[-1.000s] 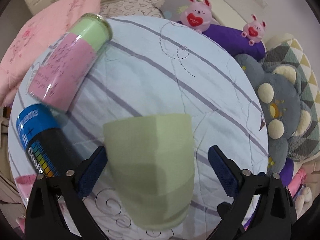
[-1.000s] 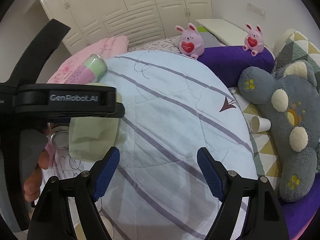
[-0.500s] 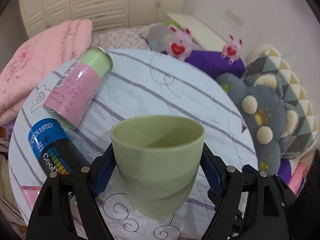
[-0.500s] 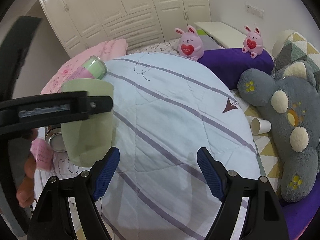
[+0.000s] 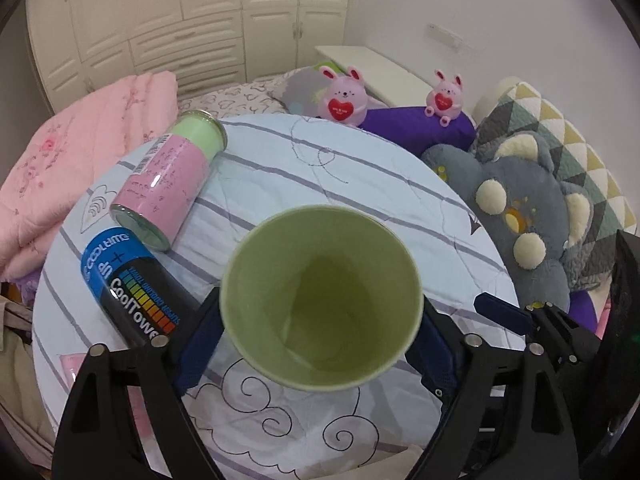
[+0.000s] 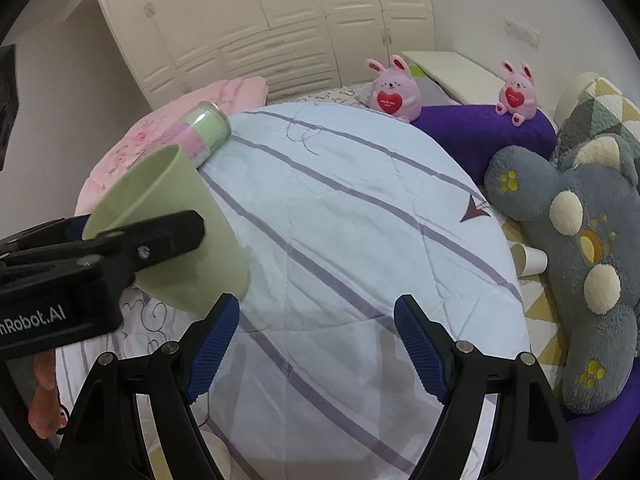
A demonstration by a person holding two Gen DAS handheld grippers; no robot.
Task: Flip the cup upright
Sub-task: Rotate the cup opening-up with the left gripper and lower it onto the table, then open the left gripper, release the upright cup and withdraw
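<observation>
My left gripper [image 5: 320, 344] is shut on a pale green cup [image 5: 320, 300], held above the round table. The cup's mouth faces up and toward the left wrist camera; its inside is empty. In the right wrist view the same cup [image 6: 176, 220] is at the left, tilted, with the left gripper's black finger [image 6: 152, 244] across its side. My right gripper [image 6: 316, 344] is open and empty over the table's near part, to the right of the cup.
The round table [image 5: 360, 184] has a light blue striped cloth. A pink and green can [image 5: 168, 180] and a blue and black can [image 5: 128, 284] lie at its left. Plush toys [image 6: 580, 264], pillows and a small white cup [image 6: 528, 260] lie to the right.
The left gripper closed on the cup, lifted it and turned it from mouth down to mouth up, tilting toward the camera. The right gripper stayed open and nearly still.
</observation>
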